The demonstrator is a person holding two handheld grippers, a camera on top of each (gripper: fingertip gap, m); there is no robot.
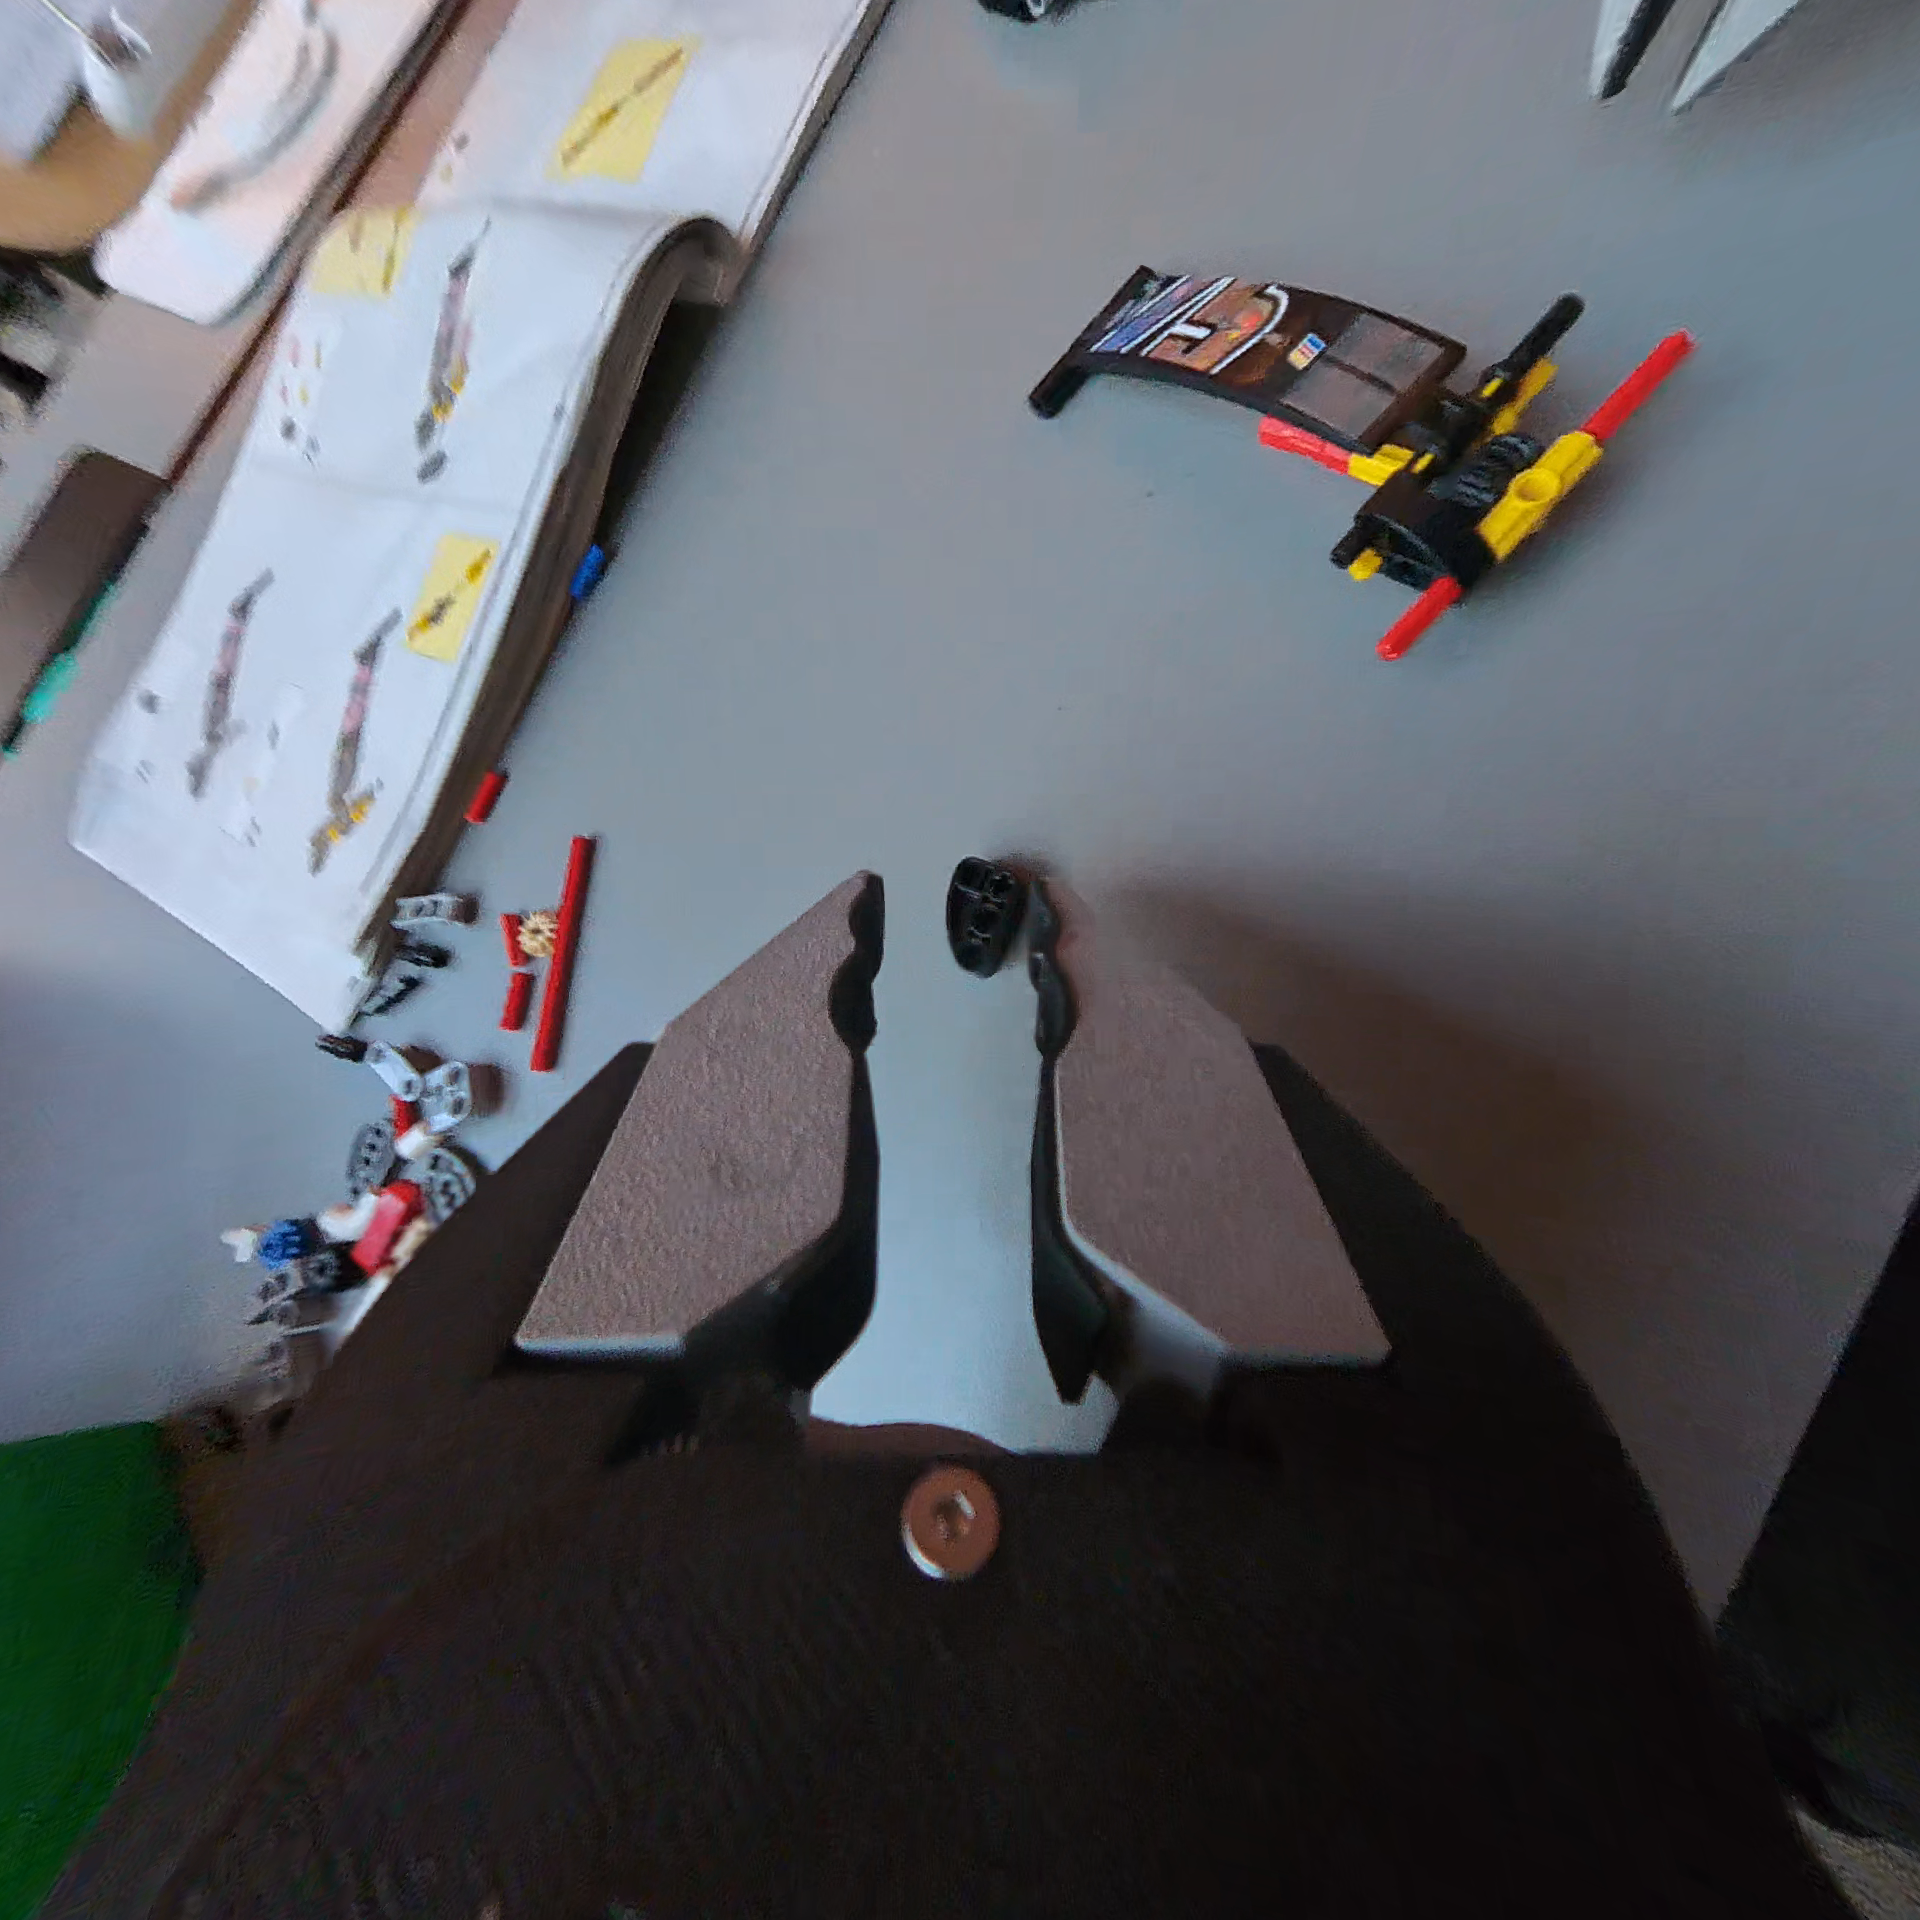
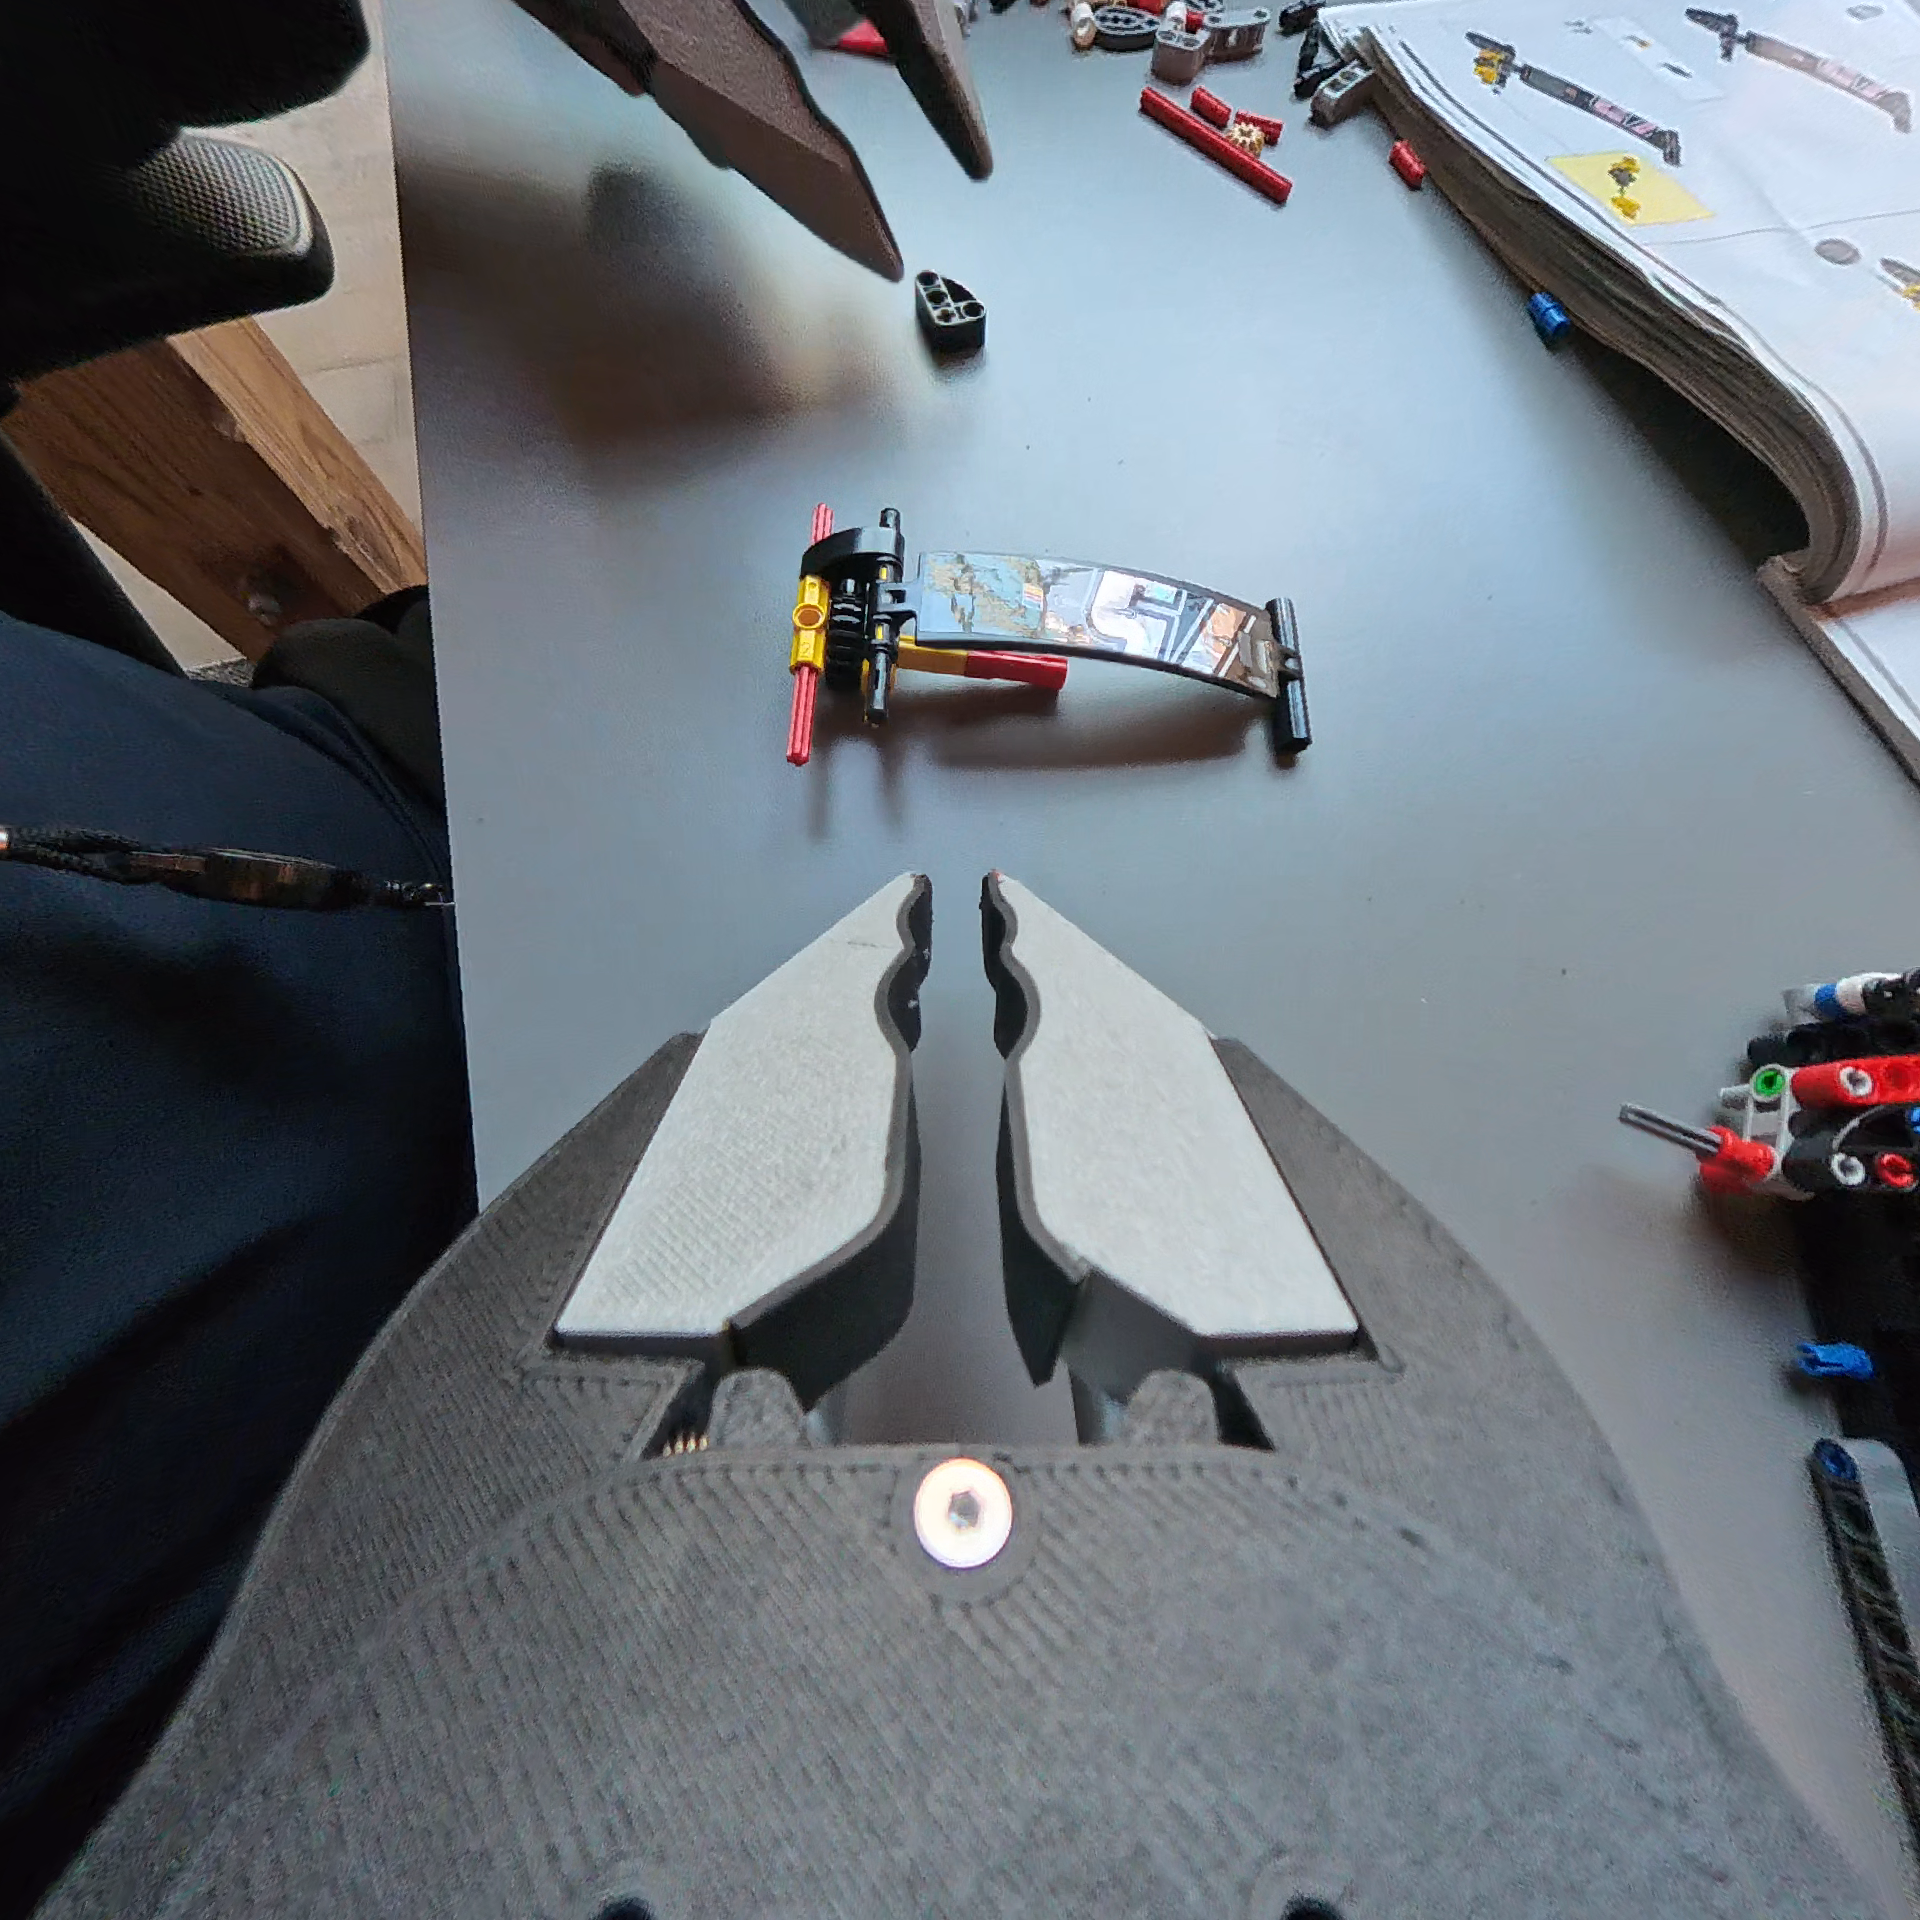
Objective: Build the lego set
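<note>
On the grey worktop (image 2: pixel 1351 935), the left gripper (image 1: pixel 961 914) hangs over a small black connector piece (image 1: pixel 982 914). Its fingers (image 1: pixel 821 997) stand apart; the piece lies between the tips, close against one finger and clear of the other, so it is not gripped. The right wrist view shows the same piece (image 2: pixel 949 309) resting flat on the worktop just off the tips of that gripper.

The right gripper (image 2: pixel 956 904) is empty, its fingers (image 2: pixel 831 1039) parted by a narrow gap with nothing between them. It points at a small assembly (image 2: pixel 1039 634) lying near and ahead of it: a curved printed panel joined to black, yellow and red pieces.

An open instruction booklet (image 1: pixel 343 582) lies to one side. Beside its edge sit a long red axle (image 1: pixel 561 956), short red pieces and a small tan gear (image 1: pixel 537 932), with a loose heap of grey, black, red and blue pieces (image 1: pixel 384 1174) nearby. A second cluster of pieces (image 2: pixel 1829 1122) lies by the right gripper. No containers show; all pieces lie bare on the worktop.
</note>
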